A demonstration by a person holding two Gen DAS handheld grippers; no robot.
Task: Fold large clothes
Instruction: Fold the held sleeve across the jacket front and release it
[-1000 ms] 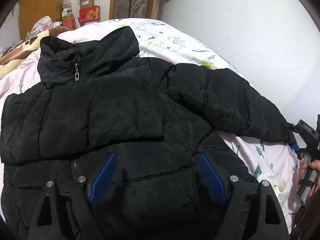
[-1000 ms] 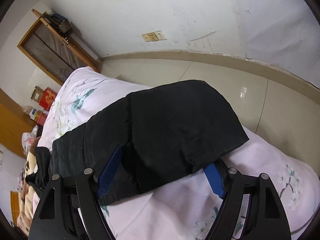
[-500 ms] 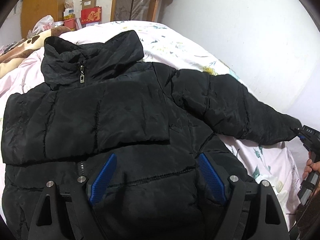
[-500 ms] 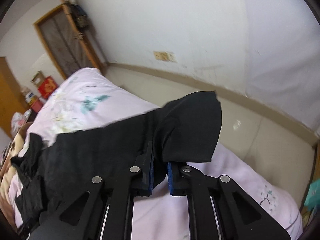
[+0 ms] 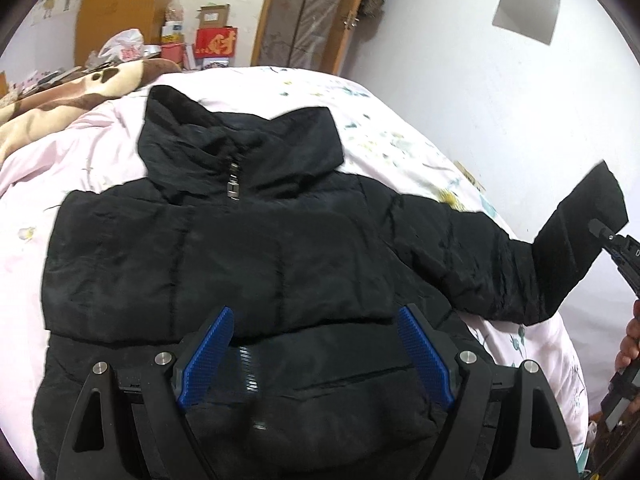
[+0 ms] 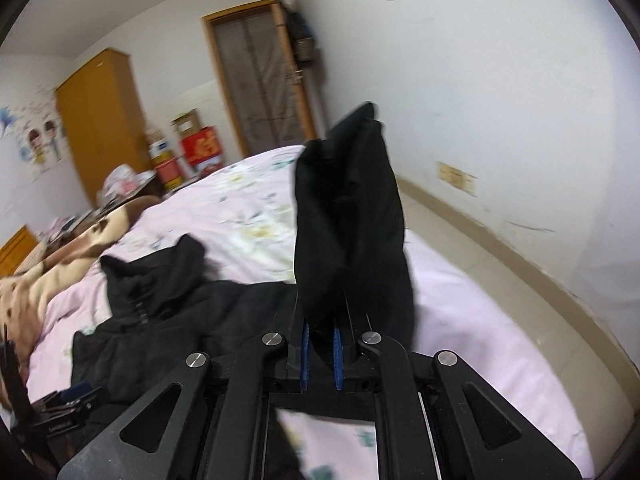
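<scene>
sleeve (image 6: 352,216) lifted off bed | pinched in right claw (image 6: 320,354) | left claw (image 5: 316,354) spread above jacket (image 5: 224,256)

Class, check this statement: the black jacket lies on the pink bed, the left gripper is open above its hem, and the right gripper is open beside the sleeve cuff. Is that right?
One detail is wrong. The right gripper is shut on the sleeve cuff, lifting it off the pink bed, as the right wrist view shows. The black jacket and the open left gripper are as stated.
</scene>
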